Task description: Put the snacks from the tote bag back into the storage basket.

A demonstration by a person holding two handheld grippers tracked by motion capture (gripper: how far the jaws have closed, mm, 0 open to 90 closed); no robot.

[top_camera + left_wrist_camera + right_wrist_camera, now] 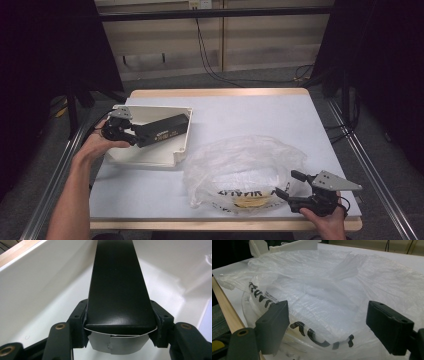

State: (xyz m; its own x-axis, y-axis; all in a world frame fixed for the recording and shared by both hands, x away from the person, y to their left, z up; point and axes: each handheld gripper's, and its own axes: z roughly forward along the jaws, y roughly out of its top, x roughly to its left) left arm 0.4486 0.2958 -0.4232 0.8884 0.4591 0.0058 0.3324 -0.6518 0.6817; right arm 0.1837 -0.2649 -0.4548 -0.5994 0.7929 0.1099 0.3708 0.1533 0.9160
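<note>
1. Two grippers work at the white table [250,115]. The left gripper [131,134] is clamped on a long black box [162,130], whose near end sits squeezed between the jaws, with a curl of white paper [117,343] tucked under it.
2. The black box lies inside a shallow cream tray [177,152] on the left side of the table, pointing toward the tray's far right corner. From the left gripper view its far end runs out of the top of the frame, so its full length is cut off there, and whether its underside rests on the tray floor is hard to tell.
3. The right gripper [288,186] stands with its jaws wide apart at the near right edge of the table, holding nothing. Its tips are just beside the near right edge of a crumpled clear plastic bag [245,170]; whether they touch the film is hard to make out.
4. The bag sits at the near middle of the table, just right of the tray. Black printed letters [312,336] run along its near edge, folded and too broken to read. Something yellowish [252,202] shows through the film, blurred beyond naming.
5. Both forearms are cut off by the bottom of the high view.
</note>
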